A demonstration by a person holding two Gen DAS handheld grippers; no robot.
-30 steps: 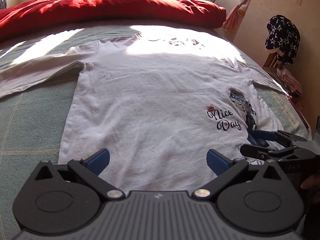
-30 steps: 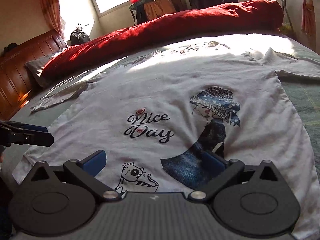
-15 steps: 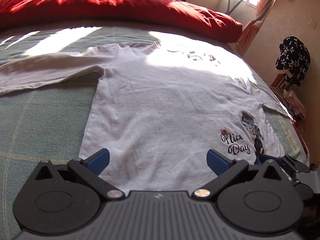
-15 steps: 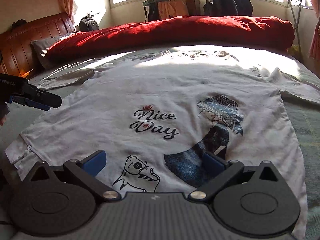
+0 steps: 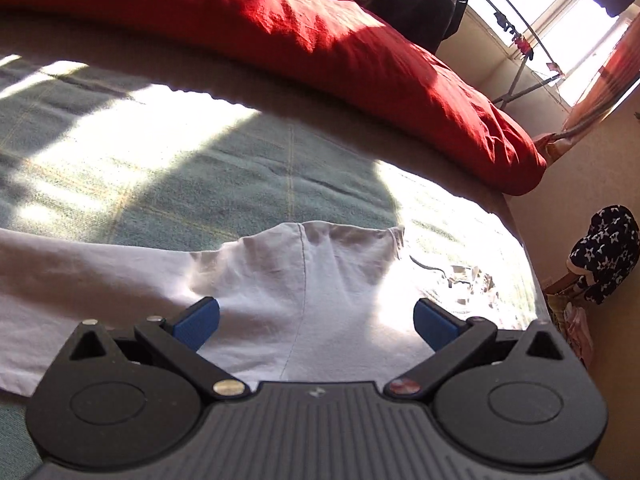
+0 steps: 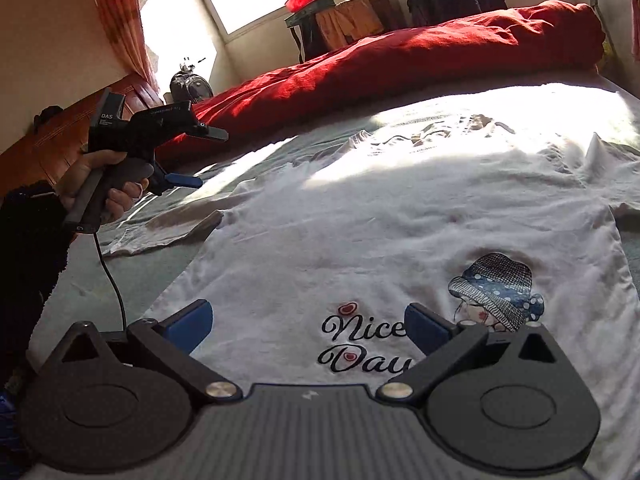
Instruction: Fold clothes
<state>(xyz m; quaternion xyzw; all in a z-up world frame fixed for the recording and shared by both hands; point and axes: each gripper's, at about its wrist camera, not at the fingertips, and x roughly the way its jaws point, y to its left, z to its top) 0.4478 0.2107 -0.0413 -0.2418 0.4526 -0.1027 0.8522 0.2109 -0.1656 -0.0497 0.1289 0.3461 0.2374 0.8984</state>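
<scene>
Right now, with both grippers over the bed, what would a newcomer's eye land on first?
The white long-sleeved T-shirt spread flat on the green bed cover, its "Nice Day" print just beyond the open right gripper. Behind it, the rumpled red duvet runs along the bed's far side. The left gripper, jaws apart, hangs above the shirt's left sleeve.

Open green blanket [image 5: 224, 184] beyond the white shirt [image 6: 400, 216], free for passing. Far side blocked by the heaped red duvet [image 6: 420, 56]. Left gripper [image 6: 196, 156] raised over the sleeve [image 5: 80, 280] at left, crowding that approach; wooden headboard [image 6: 60, 136] behind.
</scene>
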